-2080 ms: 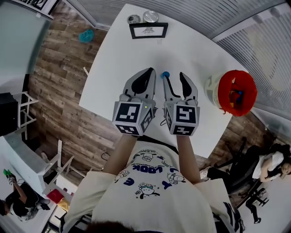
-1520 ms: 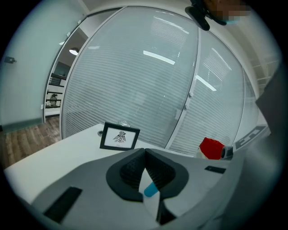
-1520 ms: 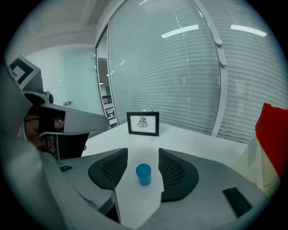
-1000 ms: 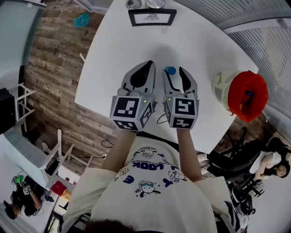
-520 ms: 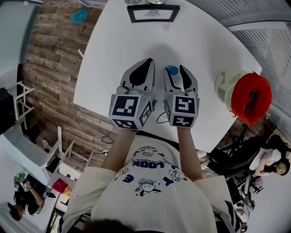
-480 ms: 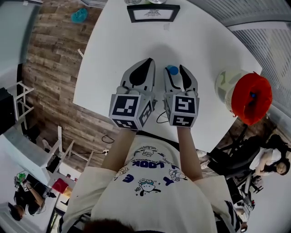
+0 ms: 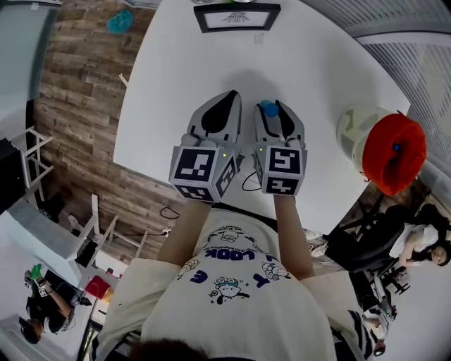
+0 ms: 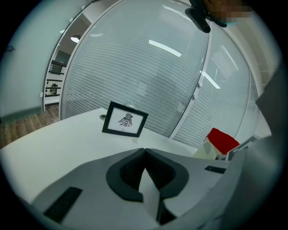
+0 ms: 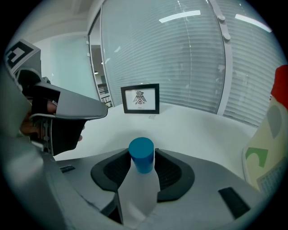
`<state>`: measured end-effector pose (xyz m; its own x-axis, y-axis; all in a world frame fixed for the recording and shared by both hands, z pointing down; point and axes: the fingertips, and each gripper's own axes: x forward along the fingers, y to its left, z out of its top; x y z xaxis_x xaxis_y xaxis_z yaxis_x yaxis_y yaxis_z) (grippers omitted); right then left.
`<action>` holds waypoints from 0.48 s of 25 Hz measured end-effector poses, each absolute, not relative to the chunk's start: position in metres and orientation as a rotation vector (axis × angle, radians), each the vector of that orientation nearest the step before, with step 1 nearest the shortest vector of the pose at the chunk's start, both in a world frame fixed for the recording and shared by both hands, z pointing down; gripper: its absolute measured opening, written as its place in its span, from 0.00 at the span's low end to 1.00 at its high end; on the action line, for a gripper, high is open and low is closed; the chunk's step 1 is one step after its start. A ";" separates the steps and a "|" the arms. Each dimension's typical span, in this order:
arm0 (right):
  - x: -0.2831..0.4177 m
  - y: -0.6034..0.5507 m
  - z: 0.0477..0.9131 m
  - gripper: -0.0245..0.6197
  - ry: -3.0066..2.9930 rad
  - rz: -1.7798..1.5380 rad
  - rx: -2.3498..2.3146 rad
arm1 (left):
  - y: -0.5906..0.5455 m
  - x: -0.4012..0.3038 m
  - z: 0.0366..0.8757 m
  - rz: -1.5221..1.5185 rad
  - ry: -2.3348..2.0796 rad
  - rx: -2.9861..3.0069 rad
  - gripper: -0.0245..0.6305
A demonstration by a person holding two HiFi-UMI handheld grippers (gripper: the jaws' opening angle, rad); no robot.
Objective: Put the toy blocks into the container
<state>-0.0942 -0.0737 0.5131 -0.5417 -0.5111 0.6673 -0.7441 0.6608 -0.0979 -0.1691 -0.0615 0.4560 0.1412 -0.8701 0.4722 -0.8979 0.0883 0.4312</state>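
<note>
- The white table (image 7: pixel 211 63) fills the middle of the head view, and everything below stands on or over it.
- The container (image 7: pixel 354 134) is a pale tub with green patches and a red lining. It stands at the table's 3 o'clock edge, well apart from both grippers. In the right gripper view it rises at 3 o'clock (image 9: pixel 270 148), and in the left gripper view its red top shows at 3 o'clock (image 8: pixel 220 140).
- The left gripper (image 7: pixel 231 99) hangs over the table at the centre and points to 12 o'clock. Its jaws are together with the pads meeting at the tips (image 8: pixel 144 152), and nothing is between them.
- The right gripper (image 7: pixel 272 116) is just beside it on the 3 o'clock side and also points to 12 o'clock. Its jaws have just been closing, and the pads are now clamped on the blue cylinder block (image 9: pixel 142 161).
- A black picture frame (image 7: pixel 237 15) with a white sheet stands at the table's 12 o'clock end, straight ahead in both gripper views (image 8: pixel 124 119) (image 9: pixel 140 99).
- The blue cylinder block (image 7: pixel 268 108) stands upright on the table between the right gripper's pads (image 9: pixel 141 150), outside the container.
- Inside the container a small blue piece (image 7: pixel 397 148) shows against the red. What else lies in there I cannot tell.
</note>
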 end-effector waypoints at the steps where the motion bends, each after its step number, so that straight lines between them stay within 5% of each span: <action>1: -0.094 -0.074 0.514 0.29 -2.264 0.500 0.967 | -0.062 -0.169 0.457 0.054 -1.703 1.756 0.08; 12: -0.094 -0.076 0.520 0.26 -2.259 0.476 0.979 | -0.063 -0.169 0.463 0.059 -1.684 1.751 0.08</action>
